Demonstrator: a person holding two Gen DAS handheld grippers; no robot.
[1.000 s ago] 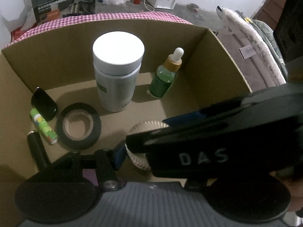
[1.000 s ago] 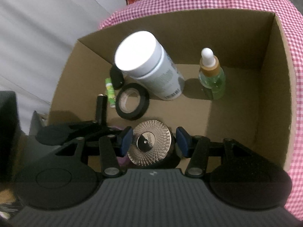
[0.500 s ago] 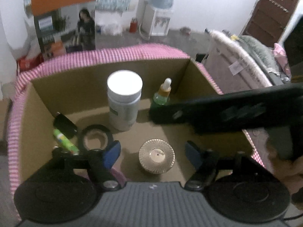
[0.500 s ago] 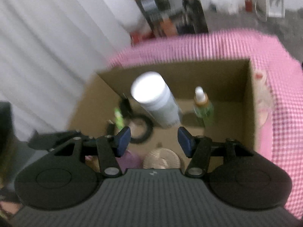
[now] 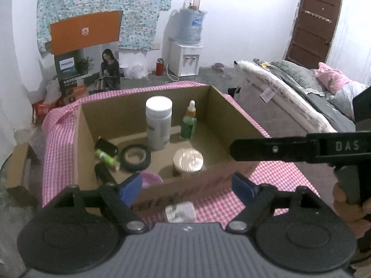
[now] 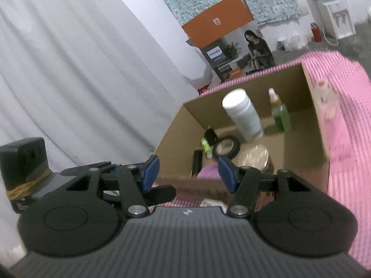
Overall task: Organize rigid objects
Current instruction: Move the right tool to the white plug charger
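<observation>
Left wrist view: the left gripper has its jaws spread wide with nothing between them, hanging over the pink checked cloth just in front of the cardboard box. Inside the box there's a white-lidded jar standing upright, a green dropper bottle right beside it, a roll of black tape lying flat, and a round gold-topped jar near the front wall.

Right wrist view: the right gripper is also wide open and empty, held back from the box. The gold-topped jar sits on the box floor, bit blurry.
</observation>
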